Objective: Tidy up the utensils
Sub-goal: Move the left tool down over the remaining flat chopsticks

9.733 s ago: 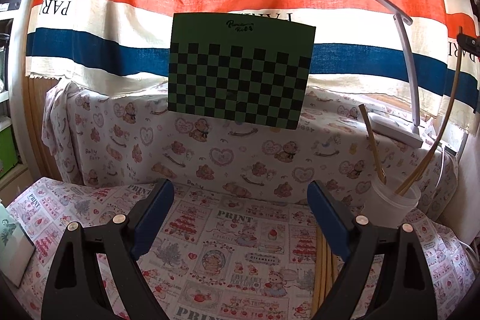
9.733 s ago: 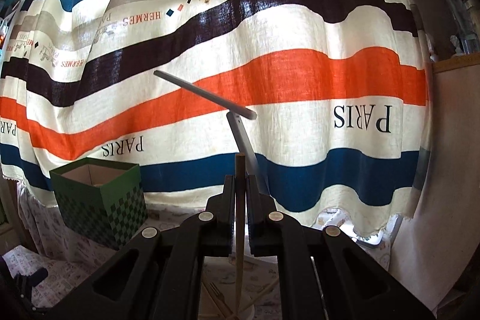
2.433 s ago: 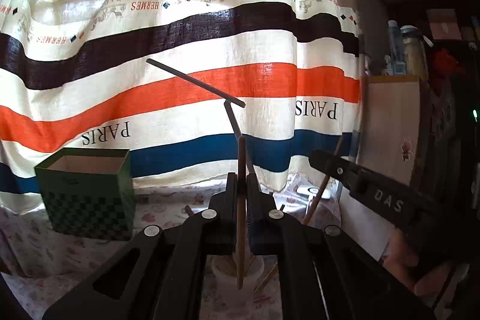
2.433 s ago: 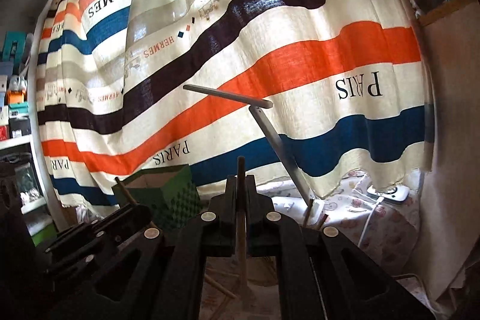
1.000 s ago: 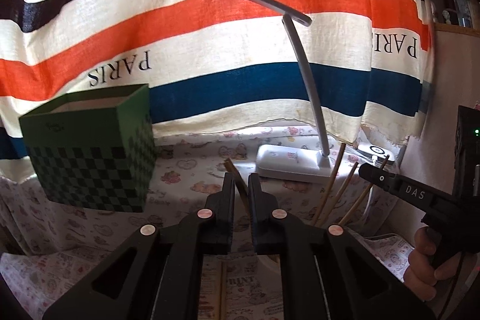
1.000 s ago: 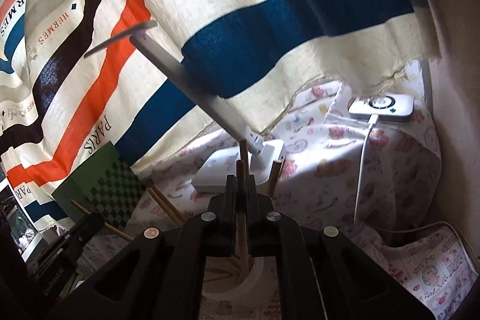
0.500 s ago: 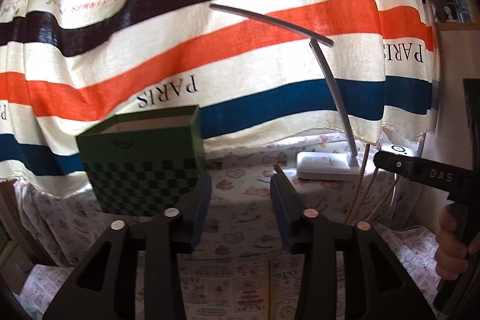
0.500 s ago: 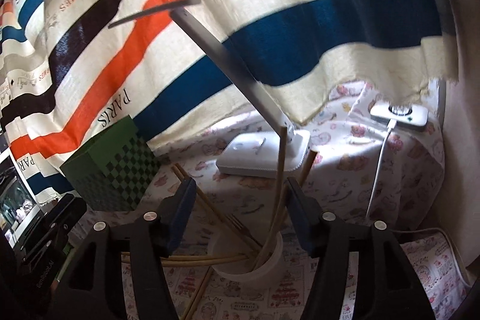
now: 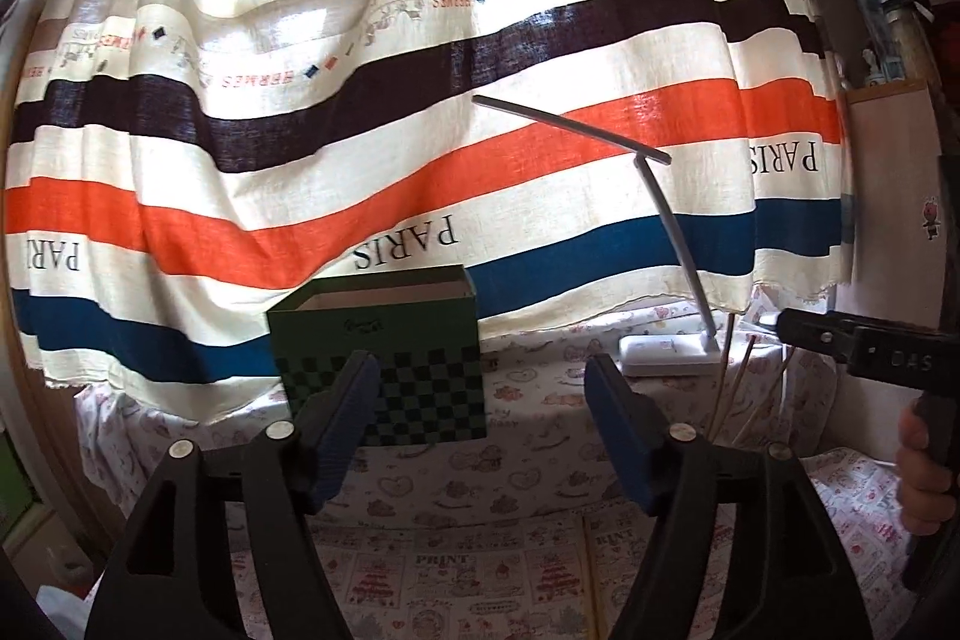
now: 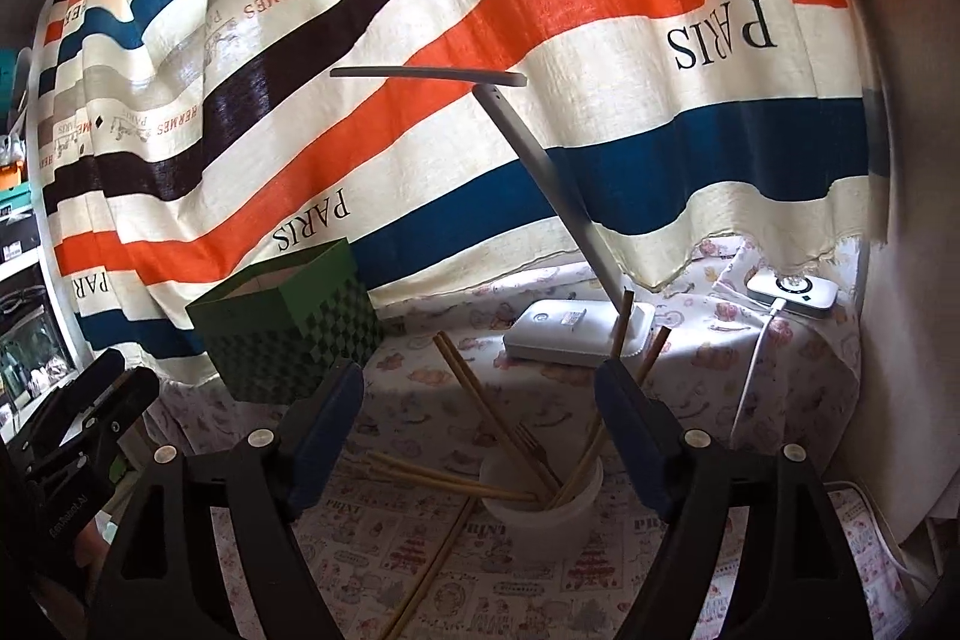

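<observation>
**K:** While the left wrist view is up: what changed against a second ago?

**M:** Back then the left gripper (image 9: 480, 424) was pinched nearly closed around a wooden stick. Its jaws have just been opening and now stand wide, nothing between them. The green checkered box (image 9: 384, 370) sits past the left finger, partly behind it. The desk lamp (image 9: 666, 352) is past the right finger. Thin wooden sticks (image 9: 729, 382) rise just right of that finger, leaning slightly, long axis near upright. The right gripper's black body pokes in from the right edge with a hand (image 9: 921, 490) under it.

**K:** Right wrist view?

**M:** Same story. Right gripper (image 10: 480, 412) was shut on a stick standing in the cup; jaws have just been opening, now wide and empty. The white cup (image 10: 540, 502) sits below and between the fingers on the printed tablecloth (image 10: 690, 568). Wooden utensils (image 10: 486, 400) stand in it, fanned out: one points up-left, two up-right behind the right finger, one lies almost flat over the rim pointing left. A fork head (image 10: 531, 442) shows above the rim. Another stick (image 10: 438, 562) lies on the cloth, diagonal, left of the cup.
</observation>
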{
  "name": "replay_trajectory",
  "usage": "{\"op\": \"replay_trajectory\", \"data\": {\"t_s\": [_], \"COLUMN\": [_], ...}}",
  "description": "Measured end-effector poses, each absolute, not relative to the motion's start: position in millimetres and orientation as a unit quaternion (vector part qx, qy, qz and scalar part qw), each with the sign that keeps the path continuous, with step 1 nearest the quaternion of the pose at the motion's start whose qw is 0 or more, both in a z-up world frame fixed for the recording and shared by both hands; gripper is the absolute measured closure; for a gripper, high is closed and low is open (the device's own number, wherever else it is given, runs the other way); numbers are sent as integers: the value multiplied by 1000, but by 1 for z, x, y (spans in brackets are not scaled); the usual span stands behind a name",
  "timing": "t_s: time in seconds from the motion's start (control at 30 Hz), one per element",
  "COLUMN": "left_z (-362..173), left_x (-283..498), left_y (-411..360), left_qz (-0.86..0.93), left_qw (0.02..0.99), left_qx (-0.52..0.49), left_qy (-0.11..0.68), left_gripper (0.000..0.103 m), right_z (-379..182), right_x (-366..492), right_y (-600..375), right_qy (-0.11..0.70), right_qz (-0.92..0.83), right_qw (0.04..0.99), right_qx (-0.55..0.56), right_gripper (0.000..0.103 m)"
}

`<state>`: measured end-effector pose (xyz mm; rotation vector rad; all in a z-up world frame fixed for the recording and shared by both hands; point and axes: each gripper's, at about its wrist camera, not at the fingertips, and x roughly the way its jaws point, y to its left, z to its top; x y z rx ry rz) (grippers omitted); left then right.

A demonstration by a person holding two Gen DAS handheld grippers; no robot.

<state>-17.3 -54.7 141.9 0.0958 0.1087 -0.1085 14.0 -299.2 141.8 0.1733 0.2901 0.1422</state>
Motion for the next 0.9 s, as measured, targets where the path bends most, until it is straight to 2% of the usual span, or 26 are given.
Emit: {"op": "replay_trajectory", "data": {"t_s": [0.1, 0.2, 0.3, 0.5, 0.67, 0.9], "left_z": [131, 120, 114, 90, 60, 46], "left_x": [-28, -37, -38, -32, -13, -6], "left_y": [-48, -38, -34, -24, -16, -16], "left_qz": [-6, -3, -1, 26, -1, 11], "left_qw": [996, 998, 999, 998, 992, 990], "left_qx": [68, 43, 24, 5, -23, -39], "left_qy": [51, 49, 47, 58, 121, 136], "left_gripper": [18, 5, 1, 1, 1, 1], "right_z": [137, 130, 124, 95, 58, 35], "right_x": [-1, -20, -30, -32, -13, 8], "right_y": [-291, -287, -281, -270, -273, -276], "right_qy": [144, 144, 147, 150, 185, 220], "right_qz": [71, 78, 93, 90, 69, 24], "right_qw": [984, 983, 980, 981, 976, 971], "right_qx": [76, 86, 96, 89, 92, 88], "right_gripper": [22, 22, 21, 19, 19, 19]}}
